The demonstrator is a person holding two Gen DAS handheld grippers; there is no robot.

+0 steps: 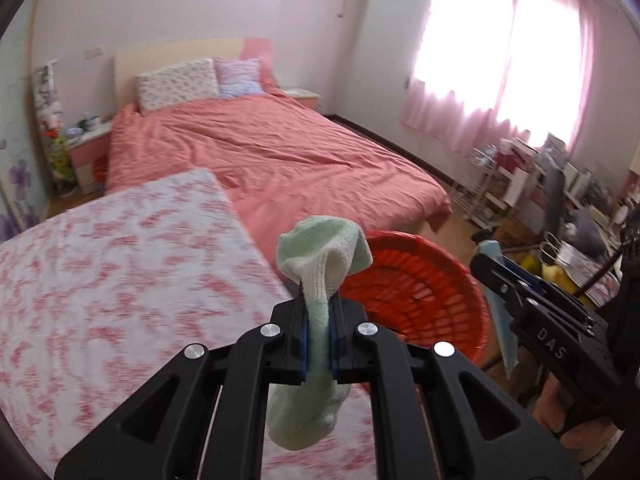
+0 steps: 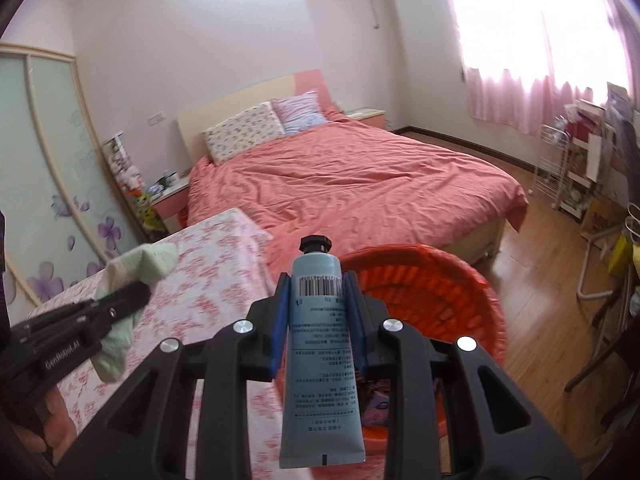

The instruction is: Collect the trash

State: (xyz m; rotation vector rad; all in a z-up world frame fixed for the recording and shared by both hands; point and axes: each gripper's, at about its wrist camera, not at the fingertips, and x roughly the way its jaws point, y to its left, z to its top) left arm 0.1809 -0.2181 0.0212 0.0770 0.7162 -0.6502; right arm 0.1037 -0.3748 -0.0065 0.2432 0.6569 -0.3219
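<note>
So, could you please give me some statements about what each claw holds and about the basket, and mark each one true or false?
1. The left claw is shut on a pale green sock. True.
2. The right claw holds a glass bottle. False: it grips a blue tube with a black cap.
3. The red basket stands on the bed. False: it is on the wooden floor beside the bed.
4. The tube shows a barcode. True.
5. The sock lies inside the basket. False: it is in the left claw.
</note>
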